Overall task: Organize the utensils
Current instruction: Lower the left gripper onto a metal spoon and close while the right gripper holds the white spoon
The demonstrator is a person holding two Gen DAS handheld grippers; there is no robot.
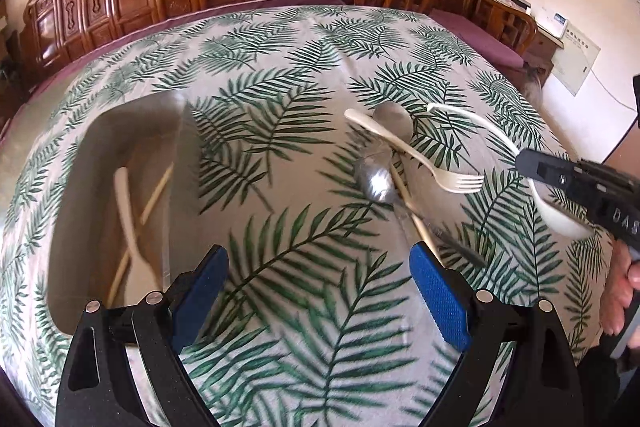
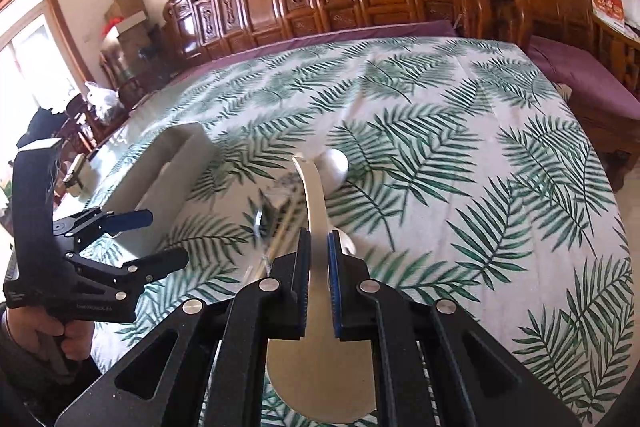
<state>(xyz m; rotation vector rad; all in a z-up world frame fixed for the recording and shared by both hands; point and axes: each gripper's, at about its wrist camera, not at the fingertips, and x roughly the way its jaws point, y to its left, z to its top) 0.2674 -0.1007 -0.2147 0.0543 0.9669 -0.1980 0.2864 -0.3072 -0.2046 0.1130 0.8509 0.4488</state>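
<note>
Left gripper point(image 1: 320, 291): your blue pads stand wide apart over the leaf-print tablecloth point(image 1: 280, 75), nothing between them.
Right gripper point(image 2: 318, 279): your pads are clamped on the neck of the white spoon point(image 2: 314, 211), bowl toward you, handle pointing ahead.
Left view only: a white fork point(image 1: 416, 155), metal spoons point(image 1: 376, 179) and a chopstick point(image 1: 412, 215) lie ahead-right of your left pads; the white bin point(image 1: 108, 203) ahead-left holds utensils.
Right view only: your left hand point(image 2: 40, 335) on its grip.
</note>
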